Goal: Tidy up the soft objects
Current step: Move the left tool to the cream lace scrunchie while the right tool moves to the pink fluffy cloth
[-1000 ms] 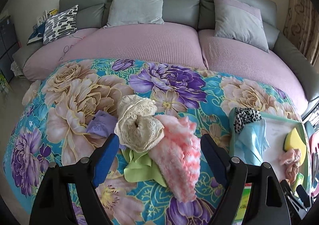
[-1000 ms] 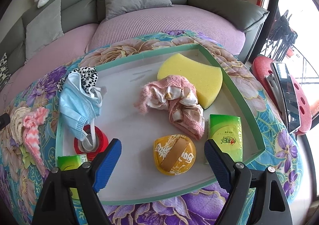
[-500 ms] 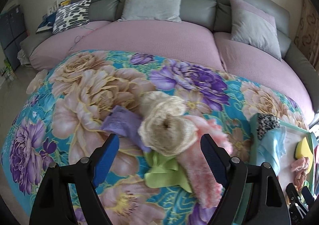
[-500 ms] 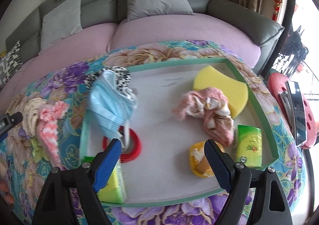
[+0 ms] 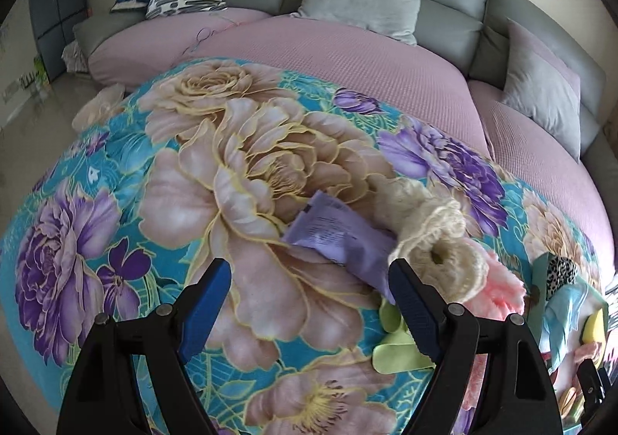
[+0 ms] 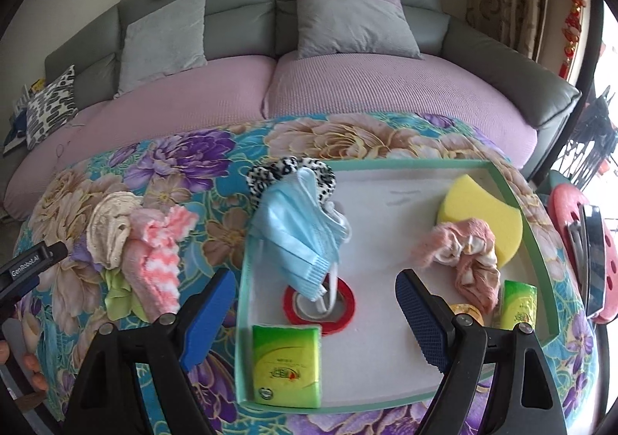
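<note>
Left tongs (image 5: 309, 302): spread wide and empty, hovering over the flowered table (image 5: 239, 180), beside the loose pile
Right tongs (image 6: 316, 309): spread wide and empty, hovering over the near left part of the tray (image 6: 401, 164)
In the tray: blue face mask (image 6: 297, 230) draped over a spotted scrunchie (image 6: 287, 172) and a red tape roll (image 6: 347, 309); pink rag (image 6: 469, 255), yellow sponge (image 6: 479, 211), tissue packs (image 6: 286, 365)
Still on the table: cream lace cloth (image 5: 428, 226), pink knit cloth (image 5: 502, 288), green cloth (image 5: 398, 346), purple packet (image 5: 340, 238), heaped together left of the tray
Progress: seemingly partway; some soft things sit in the tray, the heap is left
</note>
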Demonstrator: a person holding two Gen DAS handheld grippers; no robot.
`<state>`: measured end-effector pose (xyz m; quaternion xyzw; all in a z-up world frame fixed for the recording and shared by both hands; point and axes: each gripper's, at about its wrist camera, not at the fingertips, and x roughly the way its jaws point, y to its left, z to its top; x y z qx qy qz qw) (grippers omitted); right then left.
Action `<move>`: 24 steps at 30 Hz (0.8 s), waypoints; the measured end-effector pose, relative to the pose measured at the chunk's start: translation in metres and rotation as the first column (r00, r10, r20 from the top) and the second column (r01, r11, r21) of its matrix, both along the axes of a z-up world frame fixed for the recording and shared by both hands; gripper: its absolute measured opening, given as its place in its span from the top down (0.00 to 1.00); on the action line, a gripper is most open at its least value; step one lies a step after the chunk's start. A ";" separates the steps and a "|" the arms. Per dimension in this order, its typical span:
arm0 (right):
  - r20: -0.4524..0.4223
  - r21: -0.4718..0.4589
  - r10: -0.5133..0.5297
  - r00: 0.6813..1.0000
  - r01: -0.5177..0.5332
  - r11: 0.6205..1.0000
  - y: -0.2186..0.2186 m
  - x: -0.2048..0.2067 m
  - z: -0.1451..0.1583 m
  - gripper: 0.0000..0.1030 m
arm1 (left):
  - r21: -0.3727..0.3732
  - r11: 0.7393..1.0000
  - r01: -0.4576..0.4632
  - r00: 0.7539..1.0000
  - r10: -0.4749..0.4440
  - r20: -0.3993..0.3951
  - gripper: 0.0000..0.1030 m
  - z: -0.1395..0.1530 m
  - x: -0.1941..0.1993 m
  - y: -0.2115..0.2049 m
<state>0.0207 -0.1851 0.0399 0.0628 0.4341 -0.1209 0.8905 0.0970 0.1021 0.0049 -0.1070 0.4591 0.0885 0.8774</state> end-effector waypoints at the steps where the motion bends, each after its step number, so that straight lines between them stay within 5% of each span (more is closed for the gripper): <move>1: 0.000 -0.001 0.009 1.000 -0.009 1.000 0.003 0.002 0.001 0.15 | -0.005 1.000 -0.003 1.000 0.003 -0.001 0.18 -0.001 0.000 0.002; 12: 0.028 -0.001 0.149 0.989 -0.149 0.989 0.052 0.033 0.011 0.15 | -0.053 0.998 0.028 1.000 -0.027 0.012 0.18 -0.006 0.004 0.006; 24: -0.024 0.024 0.261 0.965 -0.261 0.965 0.088 0.061 -0.023 0.16 | -0.117 0.993 0.026 0.998 -0.020 0.054 0.18 -0.009 0.010 0.010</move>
